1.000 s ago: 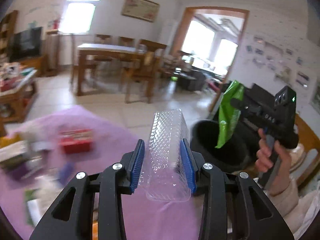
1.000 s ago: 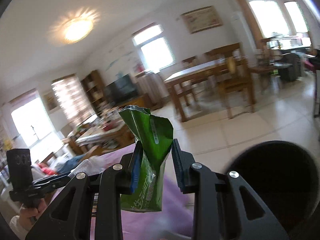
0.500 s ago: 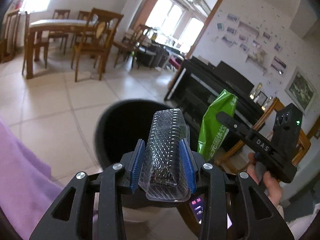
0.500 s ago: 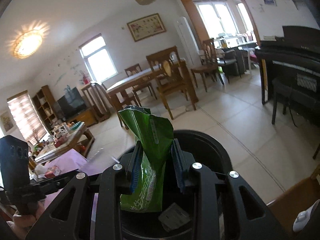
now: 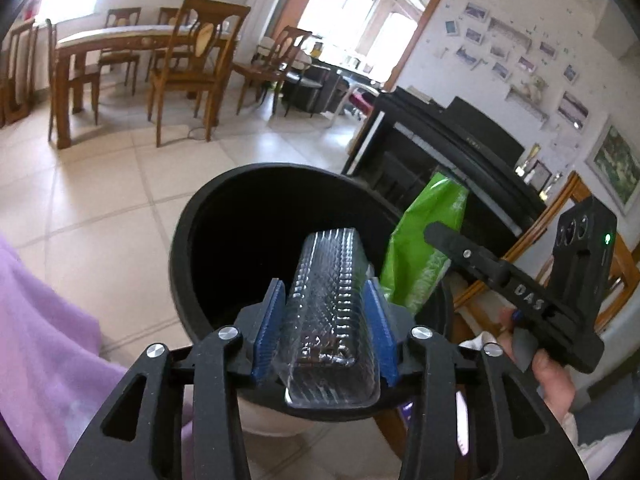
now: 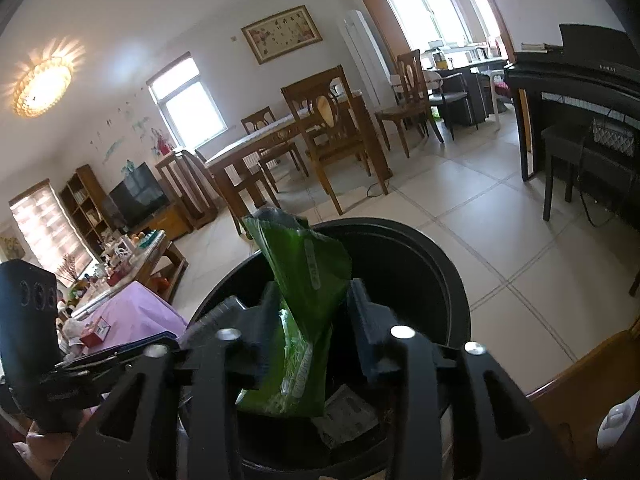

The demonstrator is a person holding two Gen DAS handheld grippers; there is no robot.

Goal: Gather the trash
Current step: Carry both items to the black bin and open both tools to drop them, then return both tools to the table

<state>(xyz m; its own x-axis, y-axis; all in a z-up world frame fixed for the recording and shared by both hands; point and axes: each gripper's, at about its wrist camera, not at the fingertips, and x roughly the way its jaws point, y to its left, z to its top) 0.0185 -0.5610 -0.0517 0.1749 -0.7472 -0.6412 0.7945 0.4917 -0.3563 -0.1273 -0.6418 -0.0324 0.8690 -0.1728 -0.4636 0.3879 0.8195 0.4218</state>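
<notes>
**2 pieces of trash held over the black bin**

A black round bin (image 5: 188, 248) is seen standing on the tiled floor (image 5: 100, 184), beside a bench covered with a purple cloth (image 5: 44, 320). Scraps of printed paper (image 6: 346, 416) are visible at the bin's bottom in the right wrist view; the print cannot be read.

A black upright piano (image 6: 580, 80) is placed against the wall, and the gold lettering "KAWAI" can be read on its front. A wooden dining table (image 6: 256, 140) with chairs is set further back.

The left gripper (image 5: 326, 328) is held above the bin's near rim. A clear plastic tray (image 5: 330, 312) with a diamond-embossed pattern is lodged between its blue pads. The jaws have just been opening; a narrow gap can be made out along the left pad, so the tray is no longer squeezed.

The right gripper (image 6: 310, 320) is held over the bin's mouth. Its jaws have just been opening too, and both pads stand clear of the green snack bag (image 6: 304, 312) that is caught upright between them. White Chinese characters are printed on the bag's lower part, but they are blurred and cannot be read. From the left wrist view, the same bag (image 5: 424, 240) is seen above the bin's far right rim, and the letters "DAS" are read on the side of the right gripper's body. A green light (image 5: 607, 237) is lit on that gripper's camera block.
</notes>
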